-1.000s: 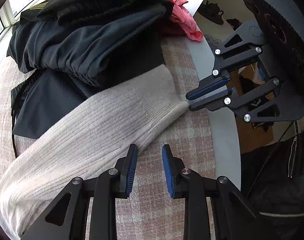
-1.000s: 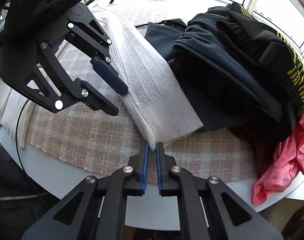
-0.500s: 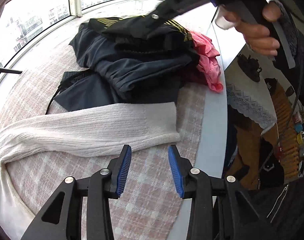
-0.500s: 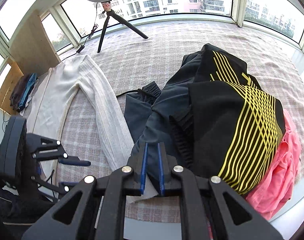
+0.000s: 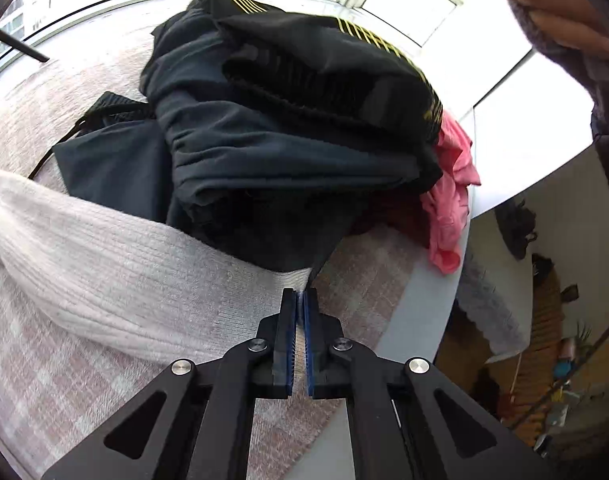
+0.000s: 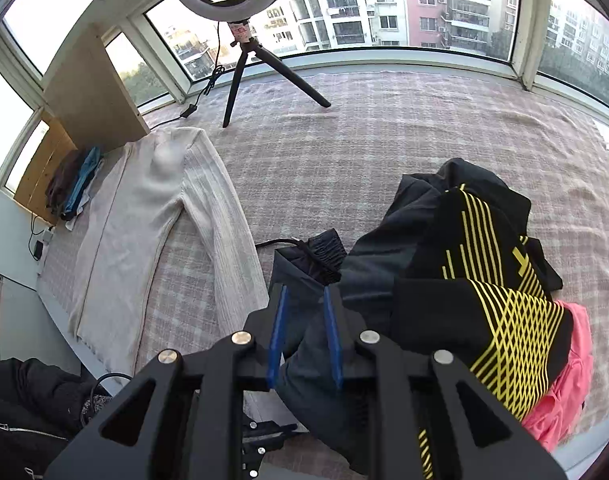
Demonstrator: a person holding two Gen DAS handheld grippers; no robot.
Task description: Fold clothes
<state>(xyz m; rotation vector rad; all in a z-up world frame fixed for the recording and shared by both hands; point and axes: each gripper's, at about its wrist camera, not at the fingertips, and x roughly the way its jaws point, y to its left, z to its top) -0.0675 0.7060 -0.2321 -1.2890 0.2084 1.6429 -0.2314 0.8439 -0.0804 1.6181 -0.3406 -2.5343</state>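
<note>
A cream ribbed sweater [image 6: 144, 208] lies flat on the plaid cloth, one sleeve [image 5: 104, 280] stretching towards the table's near edge. My left gripper [image 5: 299, 296] points down at the sleeve's cuff with its jaws closing tight on it. White knit shows pinched between the blue pads. My right gripper [image 6: 304, 294] hangs high over the pile of dark clothes [image 6: 464, 280]. Its jaws are opening a little and nothing is gripped between them. The dark fabric seen in the gap lies below.
The dark pile [image 5: 284, 120] includes a black top with yellow stripes, and a pink garment [image 5: 452, 184] hangs at the table's rim [image 5: 424, 340]. A ring light on a tripod [image 6: 240, 60] and a wooden board [image 6: 88, 92] stand at the far side. A person's hand [image 5: 544, 8] is at the upper right.
The left gripper, open beside the cuff before, has rolled and closed on it. The right gripper let go of the cuff, rose away over the dark pile, and its jaws have parted.
</note>
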